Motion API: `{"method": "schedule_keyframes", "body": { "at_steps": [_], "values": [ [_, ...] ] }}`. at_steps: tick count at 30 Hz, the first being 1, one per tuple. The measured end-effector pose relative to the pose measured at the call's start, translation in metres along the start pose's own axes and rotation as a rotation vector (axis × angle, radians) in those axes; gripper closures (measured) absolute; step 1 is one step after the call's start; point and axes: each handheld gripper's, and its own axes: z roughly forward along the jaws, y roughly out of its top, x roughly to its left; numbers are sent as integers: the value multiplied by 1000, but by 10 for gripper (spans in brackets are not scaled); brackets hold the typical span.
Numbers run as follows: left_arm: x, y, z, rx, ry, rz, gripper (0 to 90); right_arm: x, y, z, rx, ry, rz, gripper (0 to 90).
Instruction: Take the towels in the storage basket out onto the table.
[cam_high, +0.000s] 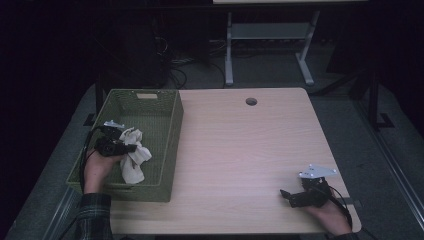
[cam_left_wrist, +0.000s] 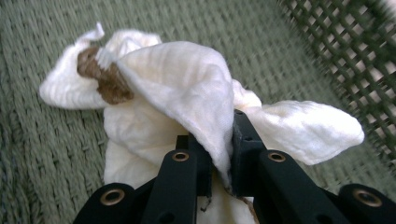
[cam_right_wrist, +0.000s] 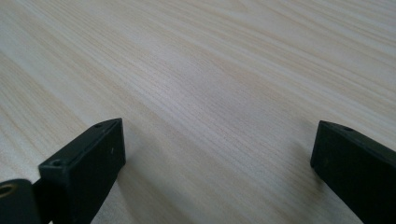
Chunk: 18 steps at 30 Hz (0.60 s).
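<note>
Two claws at a pale wooden desk (cam_high: 240, 150): one clenched on a cloth, one released.

From above, the left claw (cam_high: 131, 147) holds a cream cloth (cam_high: 135, 157) inside the green woven basket (cam_high: 172, 135) at the desk's left edge; its own view adds a brown patch (cam_left_wrist: 105, 79) on the crumpled fabric (cam_left_wrist: 187, 84), a fold pinched between the jaws. The right claw (cam_high: 284, 194) rests near the desk's front right corner, jaws spread wide over bare wood (cam_right_wrist: 210, 93).
</note>
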Motion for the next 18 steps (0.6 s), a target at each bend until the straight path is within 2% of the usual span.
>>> {"method": "schedule_keyframes", "body": {
  "at_steps": [1, 4, 9, 10, 12, 13, 18],
  "values": [
    [0, 0, -3, -27, -5, -5, 810, 0, 0, 0, 0, 0, 0, 27],
    [0, 1, -5, -46, -11, -1, 811, 0, 0, 0, 0, 0, 0, 26],
    [-1, 4, -13, -118, -37, -2, 813, 0, 0, 0, 0, 0, 1, 27],
    [-1, 4, -13, -118, -37, -2, 813, 0, 0, 0, 0, 0, 1, 27],
    [-2, 5, -18, -142, -42, -4, 814, 0, 0, 0, 0, 0, 1, 27],
    [-4, 7, -23, -171, -48, -3, 815, 0, 0, 0, -1, 0, 2, 27],
    [-8, 13, -34, -228, -67, -2, 815, 0, 0, 0, -1, 0, 2, 26]
  ]
}}
